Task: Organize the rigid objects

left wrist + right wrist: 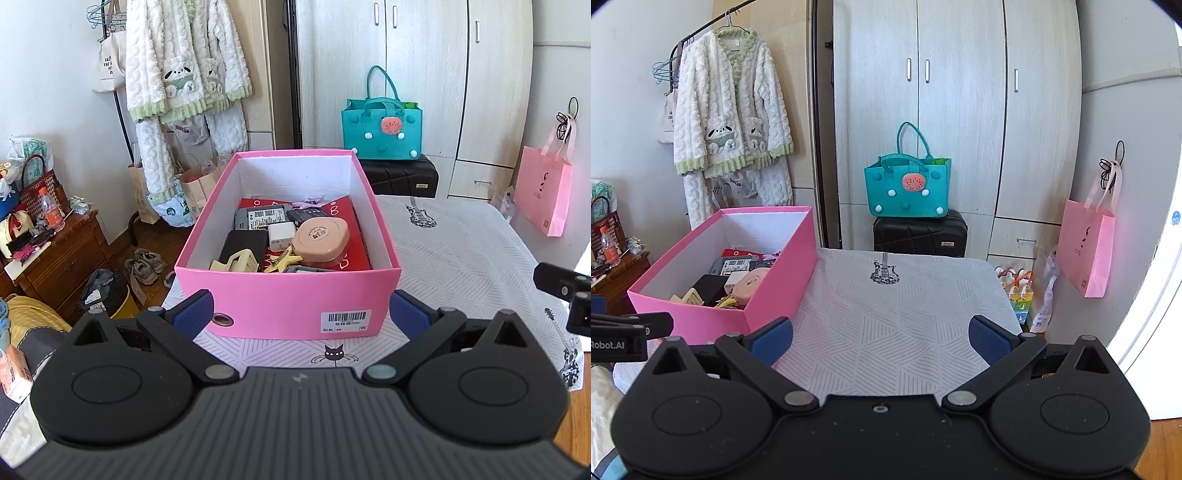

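Two tongs are hovering spread wide, gripping nothing. Left tongs [299, 314] are sitting straight behind the pink shoebox [288, 295] on the desk [461, 251], its short end facing them, long axis running directly away. Inside: tan compact [321, 240], white charger [281, 236], yellow hair claw [236, 262], black wallet-ish thing [242, 245], etc. Right tongs [881, 339] are pointing over bare tablecloth, box lying ahead-left of them. Left is nearer, so prob. best placed for reaching in; both are held level, tilted slightly down.

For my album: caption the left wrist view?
Open left claw faces a pink box of small items.
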Tool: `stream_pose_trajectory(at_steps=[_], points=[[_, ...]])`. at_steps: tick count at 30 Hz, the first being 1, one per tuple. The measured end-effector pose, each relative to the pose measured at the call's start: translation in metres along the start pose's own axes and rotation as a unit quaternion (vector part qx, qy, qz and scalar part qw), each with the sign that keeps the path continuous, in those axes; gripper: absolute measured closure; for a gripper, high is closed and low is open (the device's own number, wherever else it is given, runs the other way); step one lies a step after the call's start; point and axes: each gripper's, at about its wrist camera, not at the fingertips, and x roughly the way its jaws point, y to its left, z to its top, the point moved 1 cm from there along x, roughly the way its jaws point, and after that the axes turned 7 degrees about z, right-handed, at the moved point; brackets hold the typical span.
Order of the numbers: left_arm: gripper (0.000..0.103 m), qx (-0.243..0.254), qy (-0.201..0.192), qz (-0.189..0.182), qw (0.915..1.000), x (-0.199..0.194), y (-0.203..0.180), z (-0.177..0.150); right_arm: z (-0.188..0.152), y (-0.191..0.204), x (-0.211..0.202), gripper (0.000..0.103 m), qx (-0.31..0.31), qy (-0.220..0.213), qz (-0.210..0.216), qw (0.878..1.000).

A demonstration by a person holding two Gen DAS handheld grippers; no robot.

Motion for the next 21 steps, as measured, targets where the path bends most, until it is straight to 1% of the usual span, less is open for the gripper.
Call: stream_pose_trajectory(at_steps=[7, 13, 17, 21], points=[[0.0, 0.001, -0.001, -0.003, 1.0, -0.0011, -0.0007, 0.0005, -0.0007, 0.0012, -0.0018, 0.0, 0.0, -0.001, -0.001, 1.0], [0.0, 0.003, -0.01, -0.001, 0.9999, -0.0057, -0.0016, -0.0014, -0.0013, 0.0011, -0.0025, 0.0, 0.0, -0.001, -0.001, 1.0], [0.0, 0.002, -0.02, 0.008, 0.9998, -0.0087, -0.001, -0.0026, -0.0012, 0.0015, -0.0022, 0.0, 0.001, -0.001, -0.001, 1.0], [0.0, -0.001, -0.017, 0.009, 0.9998, -0.0073, 0.0009, -0.0026, -0.0008, -0.0003, -0.0033, 0.0, 0.003, -0.002, -0.002, 1.0]])
